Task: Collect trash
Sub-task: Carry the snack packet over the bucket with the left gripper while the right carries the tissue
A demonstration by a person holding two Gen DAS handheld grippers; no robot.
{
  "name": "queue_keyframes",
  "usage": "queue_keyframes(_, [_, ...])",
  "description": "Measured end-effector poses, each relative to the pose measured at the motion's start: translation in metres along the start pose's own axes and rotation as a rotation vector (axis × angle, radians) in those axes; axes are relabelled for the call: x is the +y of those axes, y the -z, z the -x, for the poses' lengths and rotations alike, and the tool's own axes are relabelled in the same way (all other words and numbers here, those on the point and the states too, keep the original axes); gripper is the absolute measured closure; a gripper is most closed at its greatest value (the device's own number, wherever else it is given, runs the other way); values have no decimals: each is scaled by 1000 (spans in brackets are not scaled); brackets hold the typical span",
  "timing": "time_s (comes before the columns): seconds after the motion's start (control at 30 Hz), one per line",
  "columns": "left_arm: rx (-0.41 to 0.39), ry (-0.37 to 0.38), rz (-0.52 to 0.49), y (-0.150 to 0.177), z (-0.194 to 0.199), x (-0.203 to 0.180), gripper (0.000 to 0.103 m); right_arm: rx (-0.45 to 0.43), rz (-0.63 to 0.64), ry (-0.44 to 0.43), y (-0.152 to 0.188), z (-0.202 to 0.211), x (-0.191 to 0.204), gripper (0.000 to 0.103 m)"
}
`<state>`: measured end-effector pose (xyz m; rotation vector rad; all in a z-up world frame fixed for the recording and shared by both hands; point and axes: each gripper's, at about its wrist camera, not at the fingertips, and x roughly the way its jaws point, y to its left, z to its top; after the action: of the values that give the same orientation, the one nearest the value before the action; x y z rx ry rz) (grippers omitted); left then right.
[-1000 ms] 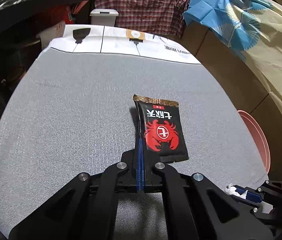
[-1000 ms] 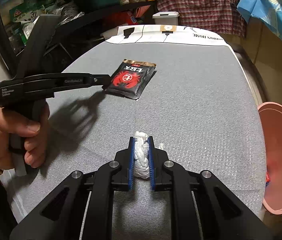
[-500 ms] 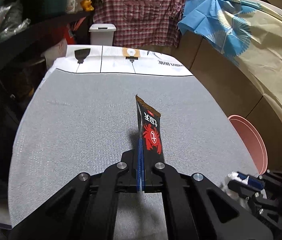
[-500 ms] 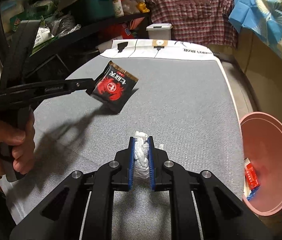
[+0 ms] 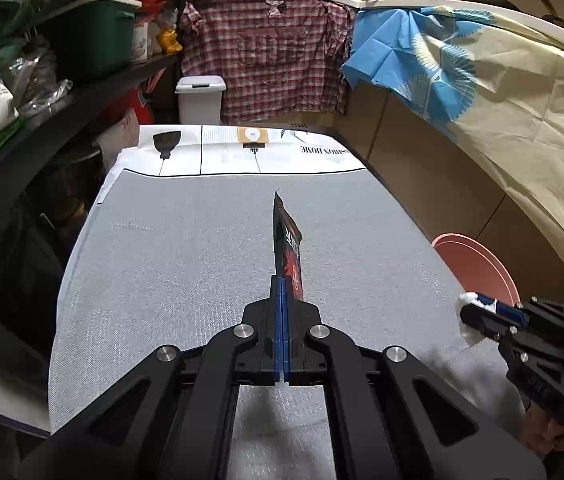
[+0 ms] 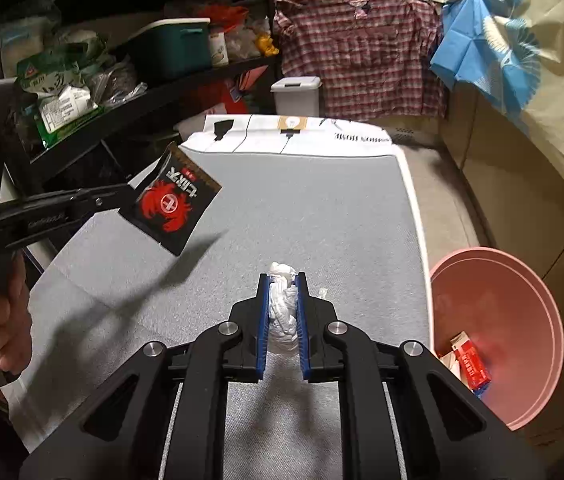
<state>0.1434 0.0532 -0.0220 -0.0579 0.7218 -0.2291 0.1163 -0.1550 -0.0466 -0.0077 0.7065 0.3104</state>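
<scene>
You have both pieces of trash in hand and clear of the grey mat (image 6: 322, 208). The left gripper (image 5: 284, 292) is clamped fully on one edge of the black crab-print snack packet (image 6: 173, 204); the right gripper (image 6: 282, 304) is closed narrowly on a crumpled white tissue wad (image 6: 282, 308). The pink basin (image 6: 498, 320), at three o'clock off the mat's edge, already holds a red box (image 6: 470, 364), so carry both there.

Swing the packet gently: it is thin, glossy foil held by one edge, so it probably flaps or twists. Release each piece over the basin's middle. The tissue is soft and light and may cling to the blue pads (image 6: 262, 320). The mat is coarse woven fabric.
</scene>
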Motion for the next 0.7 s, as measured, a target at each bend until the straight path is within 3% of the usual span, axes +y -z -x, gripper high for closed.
queue_keyframes(0.33, [-40, 24, -15, -2, 27, -17, 103, -68, 1, 14, -22, 51, -18, 90])
queue_keyframes(0.7, [-62, 39, -32, -3, 44, -35, 103, -142, -33, 59, -44, 105, -64, 90])
